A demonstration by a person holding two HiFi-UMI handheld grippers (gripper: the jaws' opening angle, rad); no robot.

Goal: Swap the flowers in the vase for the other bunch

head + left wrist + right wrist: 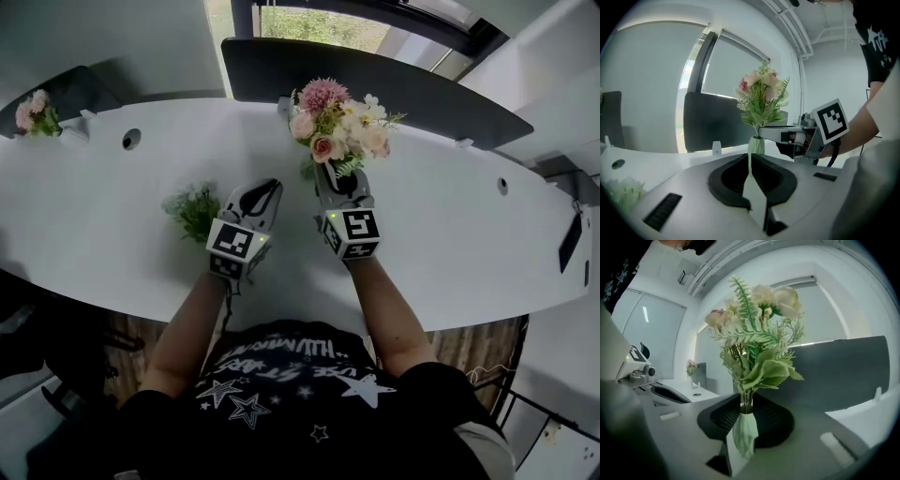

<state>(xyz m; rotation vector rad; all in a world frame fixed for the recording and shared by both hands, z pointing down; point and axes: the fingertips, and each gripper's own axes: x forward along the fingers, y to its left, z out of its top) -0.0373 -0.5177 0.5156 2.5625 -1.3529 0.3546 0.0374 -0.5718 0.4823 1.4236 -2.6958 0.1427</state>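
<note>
Vase point(744, 437), faceted pale green, leafy pink bouquet point(754, 341)

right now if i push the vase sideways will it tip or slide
Probably tips: the vase is narrow, and the flowers stand tall and wide above it. It looks light, so a low push may slide it on the smooth table.

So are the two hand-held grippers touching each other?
Apart. The head view shows bare white table between the left hand-held gripper and the right hand-held gripper.
</note>
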